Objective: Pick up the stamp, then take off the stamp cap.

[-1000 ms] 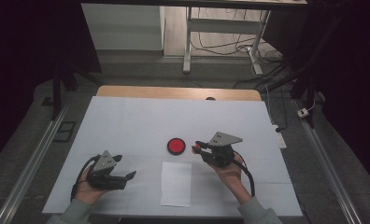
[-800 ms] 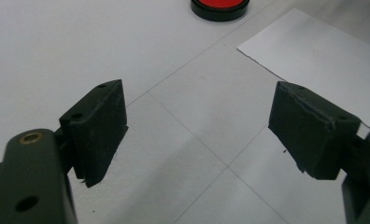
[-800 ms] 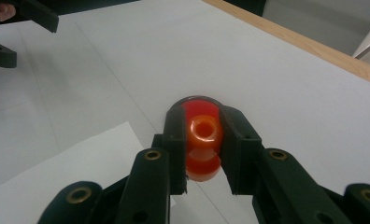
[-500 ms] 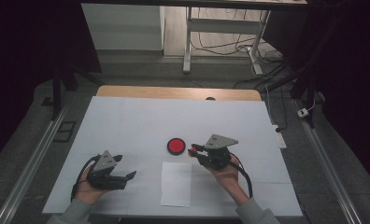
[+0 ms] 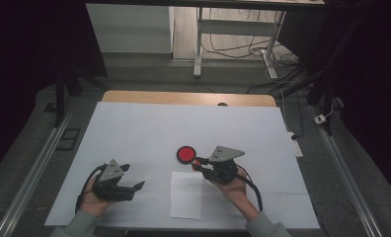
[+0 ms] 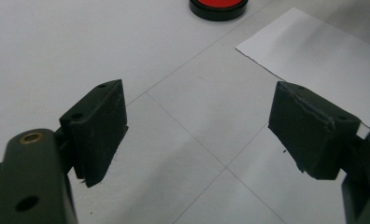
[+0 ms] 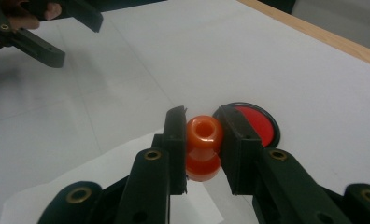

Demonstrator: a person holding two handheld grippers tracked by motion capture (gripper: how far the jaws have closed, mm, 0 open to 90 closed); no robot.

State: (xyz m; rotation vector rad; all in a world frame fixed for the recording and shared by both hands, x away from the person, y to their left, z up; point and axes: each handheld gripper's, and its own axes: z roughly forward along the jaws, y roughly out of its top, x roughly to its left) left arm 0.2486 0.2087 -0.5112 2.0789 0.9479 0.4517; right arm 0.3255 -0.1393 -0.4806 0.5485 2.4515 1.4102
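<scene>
Right gripper (image 7: 202, 140) jaws clamped on orange stamp (image 7: 202, 145), held just beside red ink pad (image 7: 260, 122), above table (image 5: 144, 128). Left gripper (image 6: 197, 135) jaws wide open, empty, idle. Step: likely inking stamp. Next: press on pad, then over to paper (image 5: 186, 195).

No readable text, label, brand, number or sign on anything here.
</scene>
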